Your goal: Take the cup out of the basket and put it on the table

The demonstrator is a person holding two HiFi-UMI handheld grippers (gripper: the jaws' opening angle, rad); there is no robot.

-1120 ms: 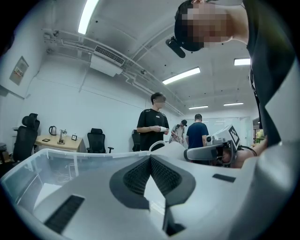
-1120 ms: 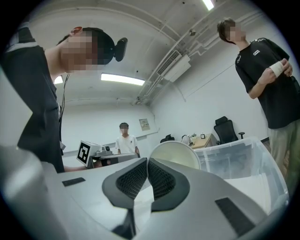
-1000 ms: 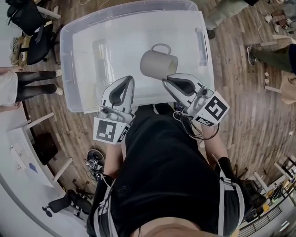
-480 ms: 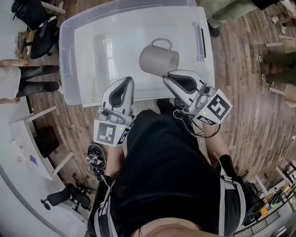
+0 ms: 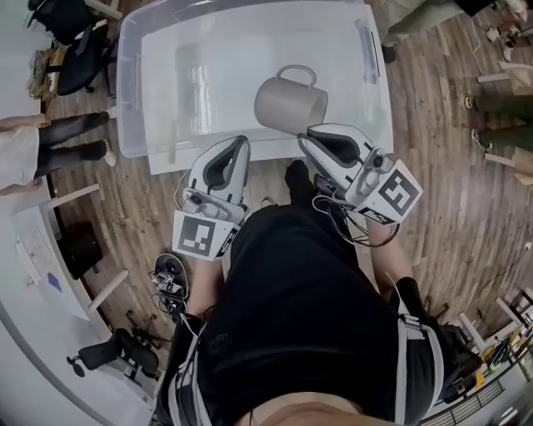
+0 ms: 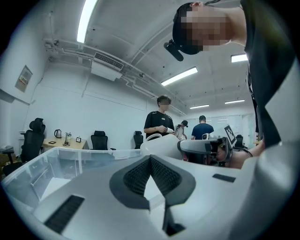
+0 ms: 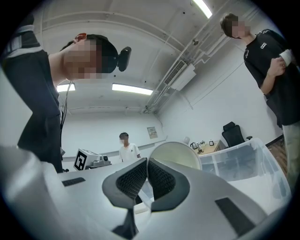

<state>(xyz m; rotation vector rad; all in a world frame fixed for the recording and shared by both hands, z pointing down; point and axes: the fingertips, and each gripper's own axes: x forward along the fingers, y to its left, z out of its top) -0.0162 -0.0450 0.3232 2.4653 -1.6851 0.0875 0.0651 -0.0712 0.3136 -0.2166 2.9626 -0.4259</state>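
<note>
Wood floor, office chairs and a bystander's legs ring the clear basket. The grey cup hangs tilted above the basket's near right part, its rim pinched by the right tool. The left tool, clenched on nothing, sits beside it at the basket's near wall.

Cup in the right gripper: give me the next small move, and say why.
Probably carry the cup sideways, past the rim of the basket, without opening the right gripper. The cup hangs tilted over the clear basket, its wall pinched between the pads, and no table surface shows under it. The left gripper is shut on nothing.
</note>
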